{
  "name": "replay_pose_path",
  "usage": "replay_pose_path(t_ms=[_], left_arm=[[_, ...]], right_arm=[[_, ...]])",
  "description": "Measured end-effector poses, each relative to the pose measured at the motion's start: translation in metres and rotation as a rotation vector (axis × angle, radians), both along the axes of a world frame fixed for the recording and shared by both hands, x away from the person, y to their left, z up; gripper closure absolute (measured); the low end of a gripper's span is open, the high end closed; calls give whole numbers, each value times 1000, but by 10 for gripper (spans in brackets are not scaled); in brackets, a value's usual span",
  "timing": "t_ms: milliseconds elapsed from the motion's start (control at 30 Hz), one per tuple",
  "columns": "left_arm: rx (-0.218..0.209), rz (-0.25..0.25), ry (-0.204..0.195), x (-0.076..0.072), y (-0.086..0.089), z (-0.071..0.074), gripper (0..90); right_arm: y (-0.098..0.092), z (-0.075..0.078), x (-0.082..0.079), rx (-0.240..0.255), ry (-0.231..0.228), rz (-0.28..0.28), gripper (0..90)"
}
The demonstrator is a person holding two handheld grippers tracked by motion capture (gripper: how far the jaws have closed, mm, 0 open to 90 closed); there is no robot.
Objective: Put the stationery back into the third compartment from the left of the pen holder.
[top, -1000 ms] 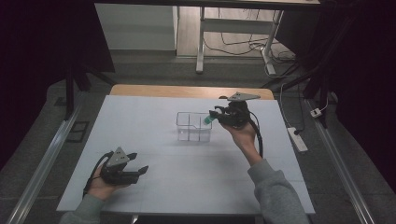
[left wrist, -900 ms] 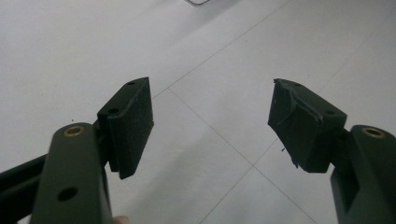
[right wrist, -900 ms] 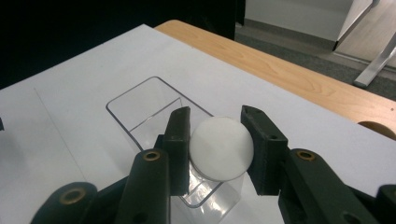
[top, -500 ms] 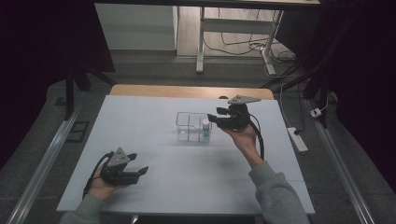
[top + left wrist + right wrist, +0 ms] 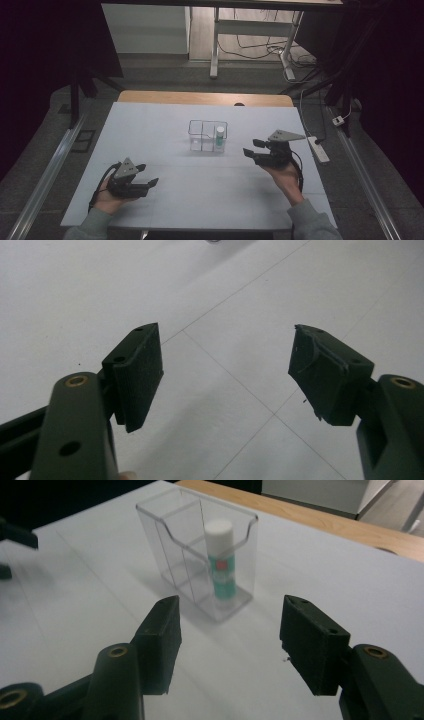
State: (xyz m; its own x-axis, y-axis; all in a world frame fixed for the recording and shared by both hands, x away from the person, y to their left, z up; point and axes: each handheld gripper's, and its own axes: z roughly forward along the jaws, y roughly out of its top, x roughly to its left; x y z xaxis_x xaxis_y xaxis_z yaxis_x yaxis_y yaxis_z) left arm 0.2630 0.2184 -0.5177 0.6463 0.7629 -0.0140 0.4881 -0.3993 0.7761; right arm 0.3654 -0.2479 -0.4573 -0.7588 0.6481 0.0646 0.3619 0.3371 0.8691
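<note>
- The glue stick (image 5: 220, 560) stands upright, white cap up, in one end compartment of the clear organiser (image 5: 172, 535), held there by the walls around it; this is the end nearest the right gripper (image 5: 252, 148). The other compartments look empty.
- The organiser sits mid-bench (image 5: 150, 125), within reach of both hands.
- The right gripper is apart from the organiser and faces it. Its jaws have just been opening and stand apart with nothing between them, which suggests the stick has been let go.
- The left gripper (image 5: 146, 176) rests on the near bench, well apart, jaws apart and empty, seemingly waiting.
</note>
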Motion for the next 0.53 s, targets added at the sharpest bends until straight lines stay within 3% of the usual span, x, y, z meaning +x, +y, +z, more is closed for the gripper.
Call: replay_pose_path(t_ms=[233,533], left_arm=[[-11,2,-5,0,0,2,293],[-18,1,-7,0,-1,3,293]], right_arm=[[-29,-15,-28,-39,-2,9,404],[-45,-27,-35,-45,5,-1,395]])
